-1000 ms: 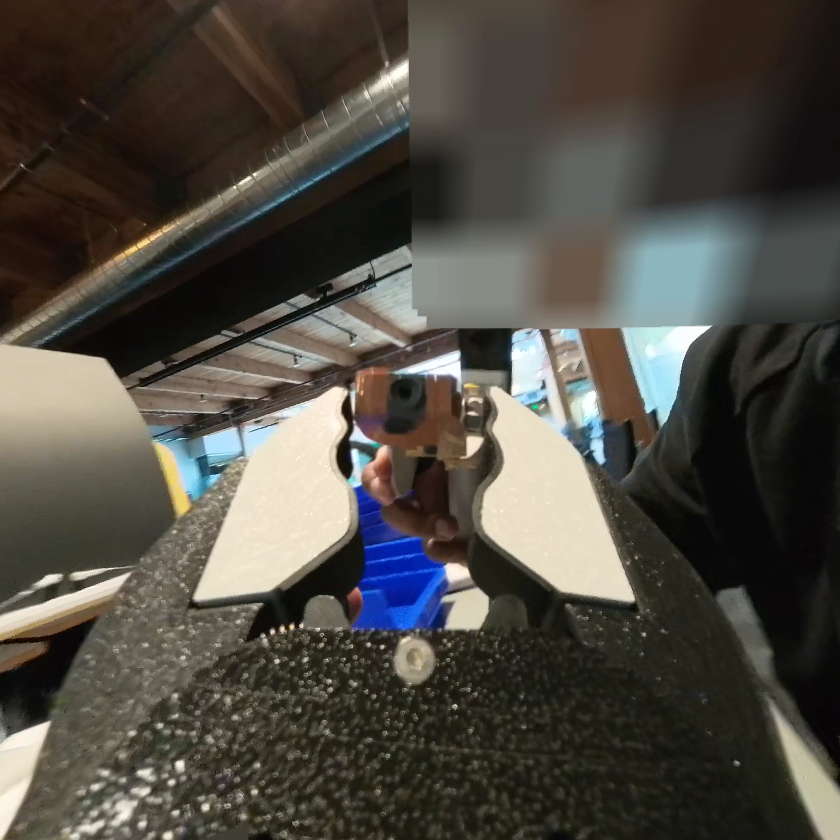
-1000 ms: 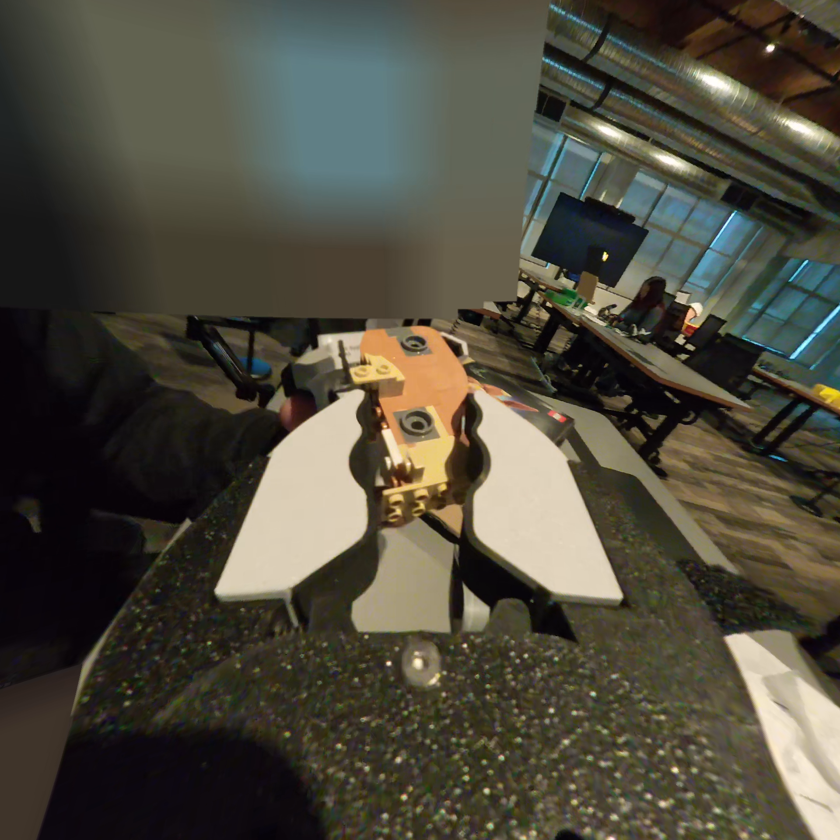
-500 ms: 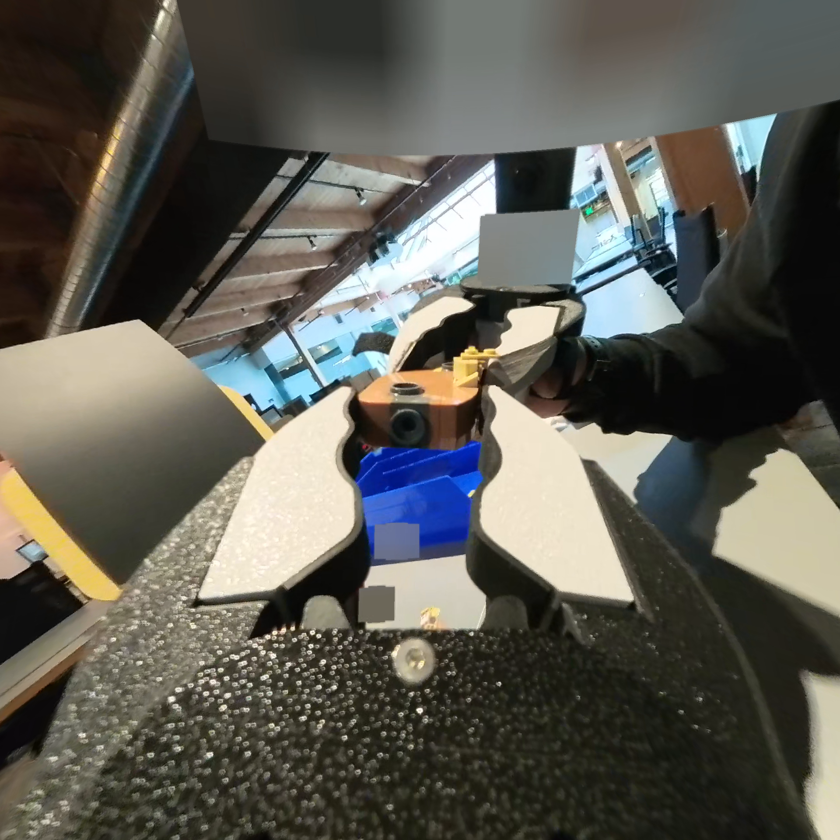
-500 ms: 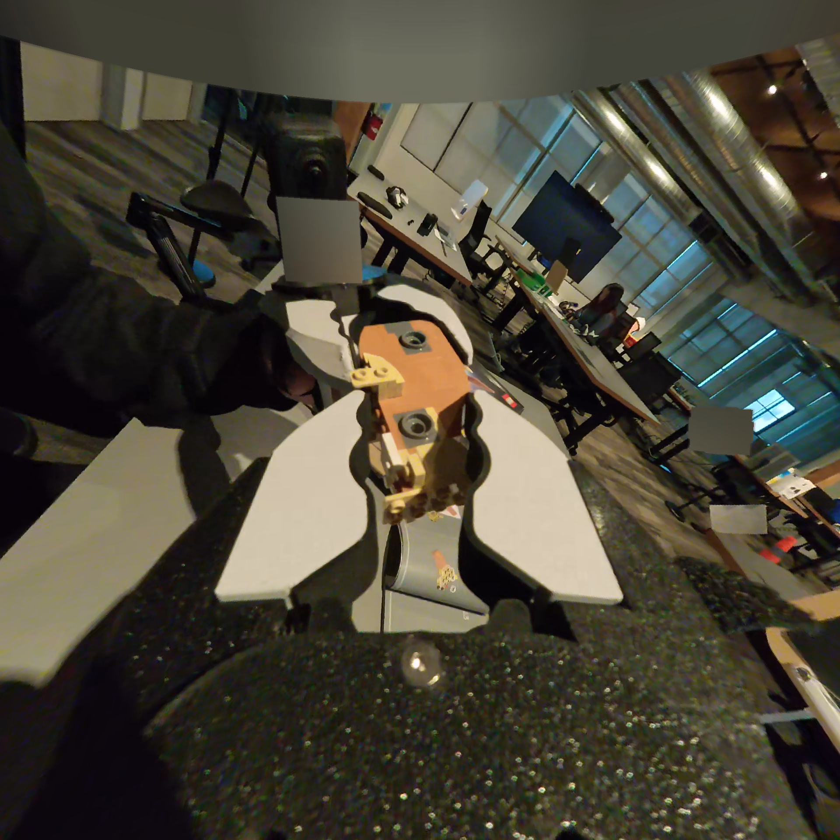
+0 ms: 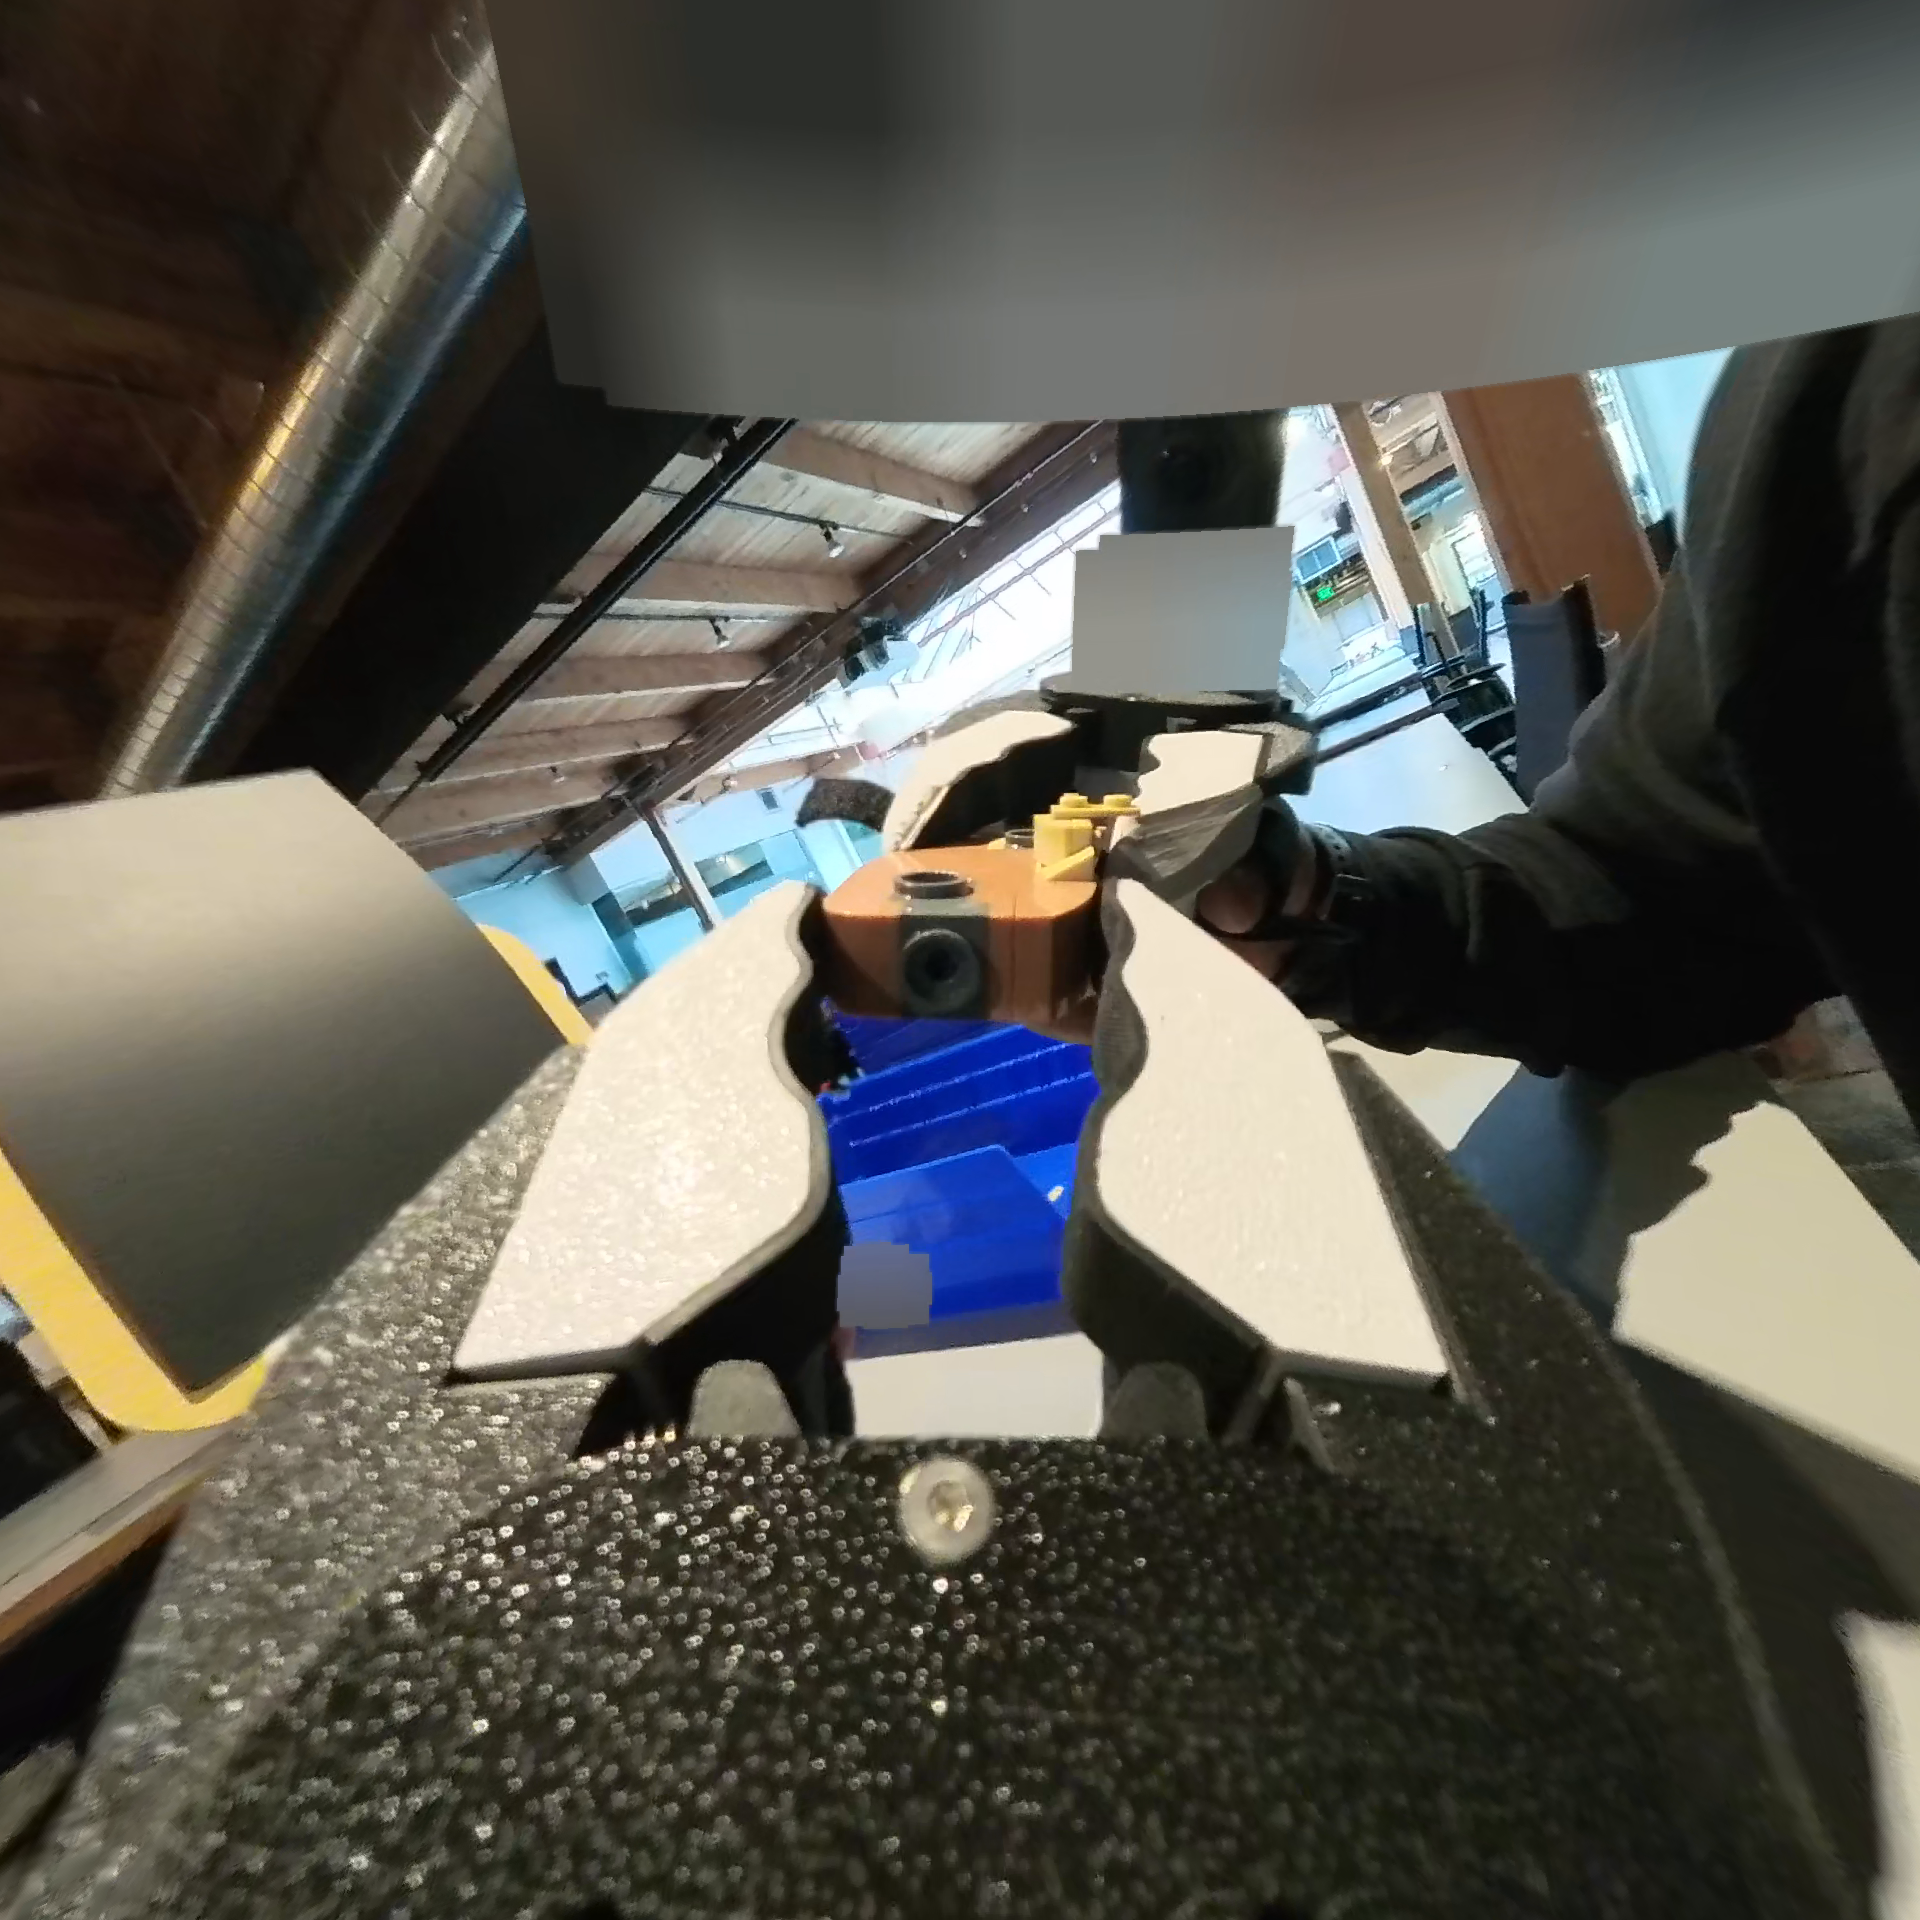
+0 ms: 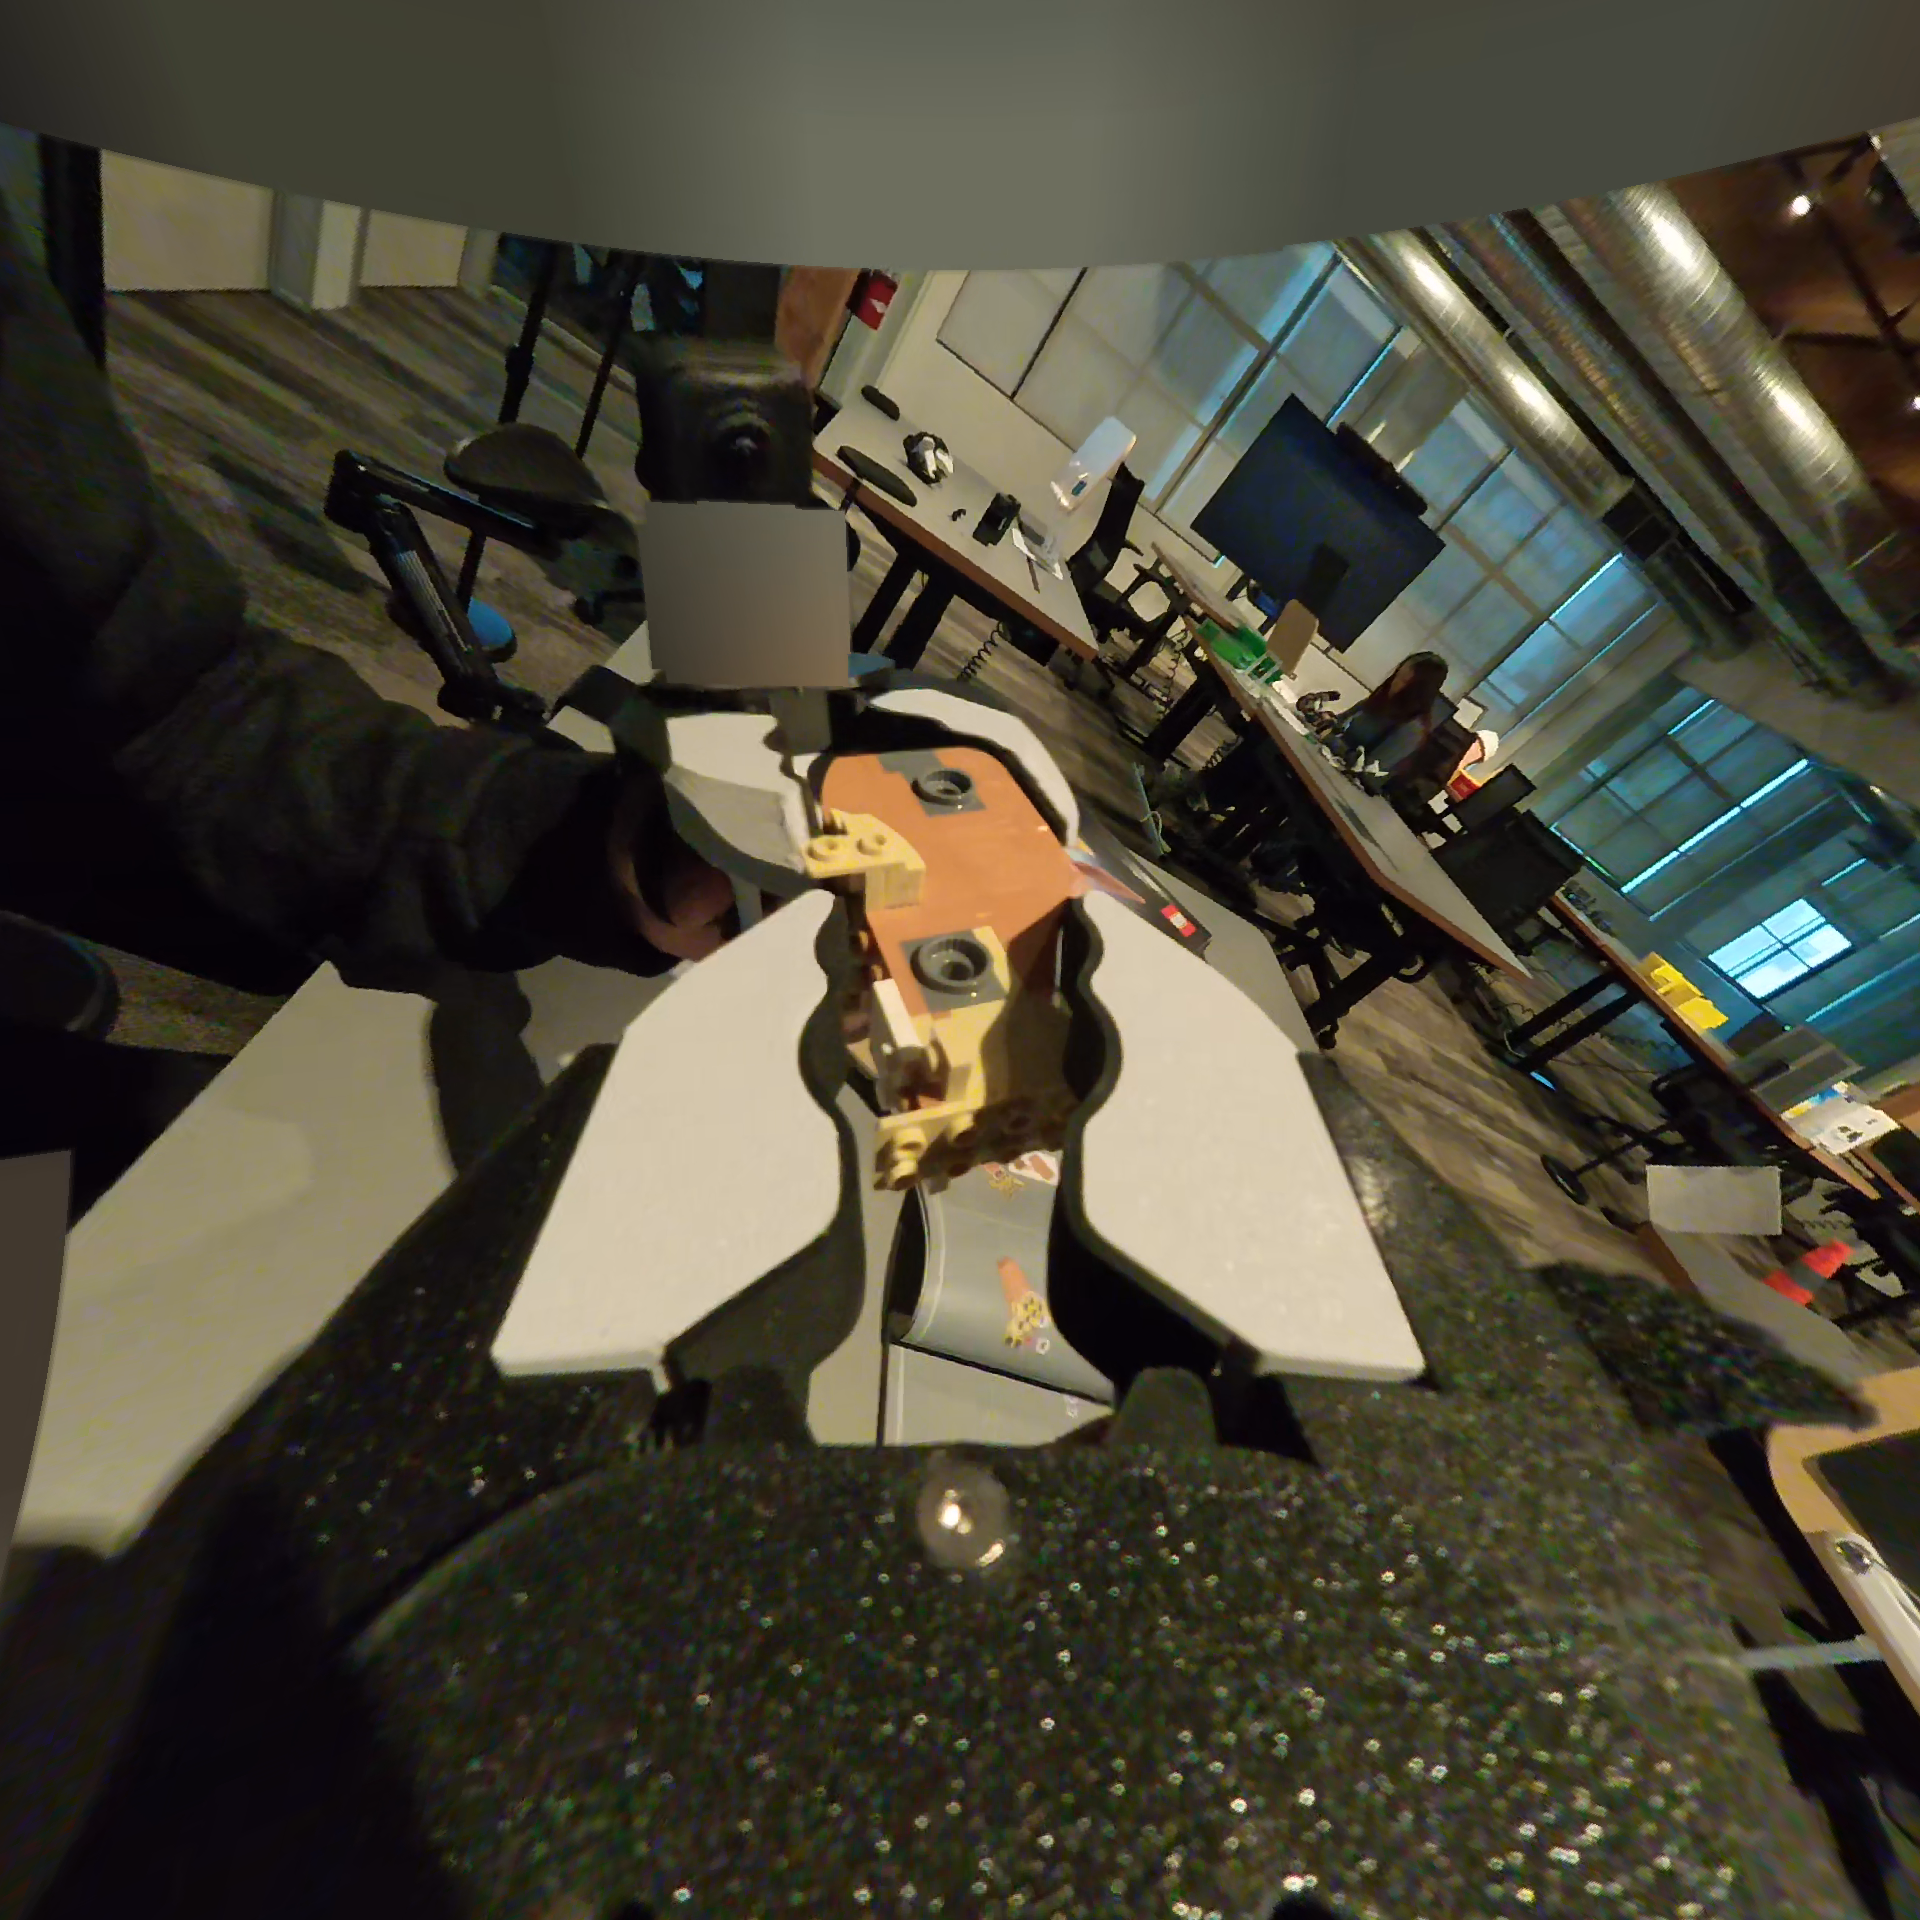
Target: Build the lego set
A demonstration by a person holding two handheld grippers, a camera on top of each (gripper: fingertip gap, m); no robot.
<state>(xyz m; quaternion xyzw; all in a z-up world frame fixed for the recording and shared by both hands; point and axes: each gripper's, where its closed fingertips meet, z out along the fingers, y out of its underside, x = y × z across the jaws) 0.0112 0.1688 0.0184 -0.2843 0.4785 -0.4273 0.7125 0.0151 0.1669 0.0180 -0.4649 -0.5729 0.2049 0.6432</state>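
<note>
1. the lego model (image 5: 961, 951) is held up in the air between the two claws, above the table (image 5: 1756, 1226); on both sides of it the room is open, and the blue bins (image 5: 956, 1143) stand lower, behind it.
2. there is one model, orange-brown with tan pieces; i count two dark grey round sockets on its top in the right wrist view, and one more on its end face in the left wrist view.
3. the left claw (image 5: 951, 956) is part-way closed and its two tips press the sides of the orange-brown end.
4. the right claw (image 6: 951, 1049) is also part-way closed, and it pinches the tan end of the model (image 6: 940, 914).
5. an open booklet (image 6: 987, 1268) lies on the table under the right claw.
</note>
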